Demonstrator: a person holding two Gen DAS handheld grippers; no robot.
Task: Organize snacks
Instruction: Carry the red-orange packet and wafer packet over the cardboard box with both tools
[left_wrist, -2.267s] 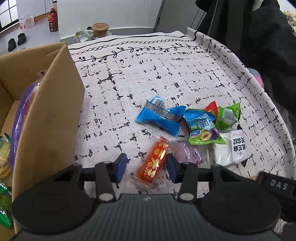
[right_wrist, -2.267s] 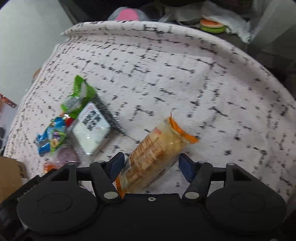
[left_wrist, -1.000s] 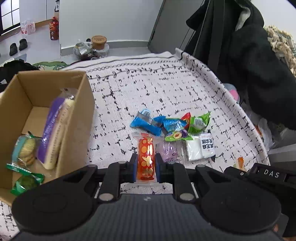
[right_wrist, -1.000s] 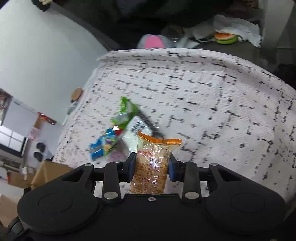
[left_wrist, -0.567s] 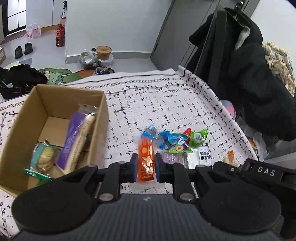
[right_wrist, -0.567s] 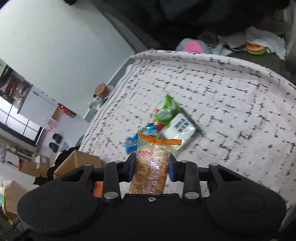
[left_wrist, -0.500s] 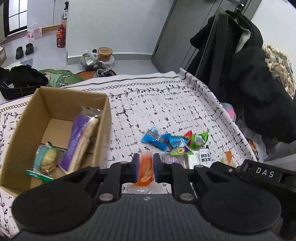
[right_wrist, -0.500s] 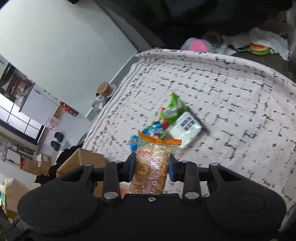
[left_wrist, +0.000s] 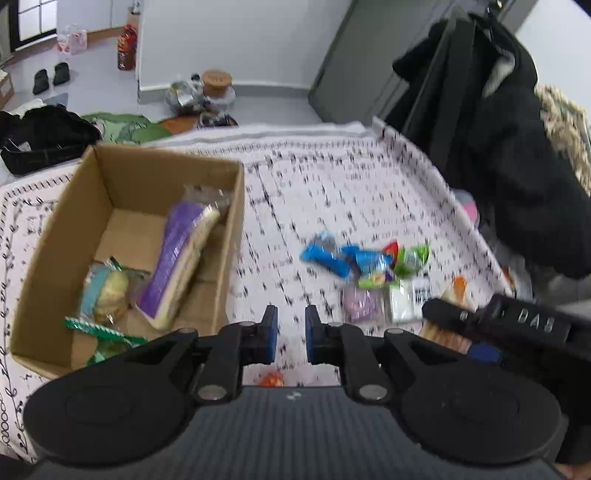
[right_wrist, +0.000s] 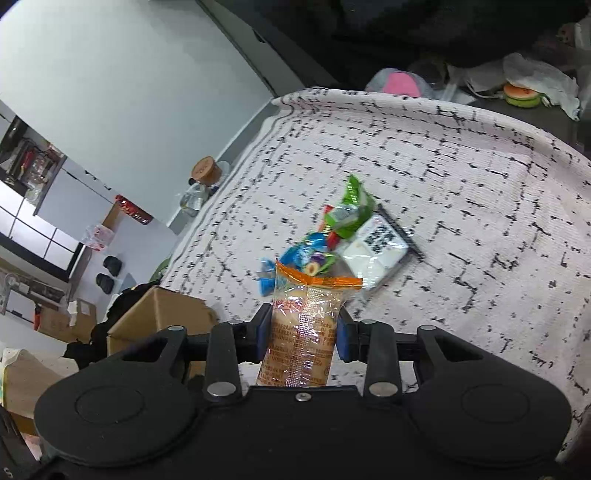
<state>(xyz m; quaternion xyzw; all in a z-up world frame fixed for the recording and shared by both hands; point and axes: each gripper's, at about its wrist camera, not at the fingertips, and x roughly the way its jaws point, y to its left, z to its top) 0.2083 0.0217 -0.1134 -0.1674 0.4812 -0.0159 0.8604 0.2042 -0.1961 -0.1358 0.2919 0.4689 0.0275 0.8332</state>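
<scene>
My left gripper (left_wrist: 290, 334) has its jaws a narrow gap apart with nothing between them. The orange-red candy packet (left_wrist: 271, 378) lies just below the fingers, mostly hidden by the gripper body. The cardboard box (left_wrist: 225, 236) sits to the left and holds a purple packet (left_wrist: 177, 254) and other snacks. My right gripper (right_wrist: 303, 332) is shut on an orange-topped cracker packet (right_wrist: 301, 332), held upright above the table. A pile of loose snacks (left_wrist: 369, 266) lies on the patterned tablecloth; it also shows in the right wrist view (right_wrist: 347, 236).
The right gripper's body (left_wrist: 517, 325) is at the right of the left wrist view. A black coat (left_wrist: 498, 129) hangs beyond the table's right edge. The box corner (right_wrist: 159, 310) is at the left of the right wrist view. Clutter lies on the floor beyond the table.
The orange-red candy packet has slipped down out of my left gripper's jaws, which now stand slightly apart. Both grippers have risen and moved toward the box; the right one still holds the cracker packet.
</scene>
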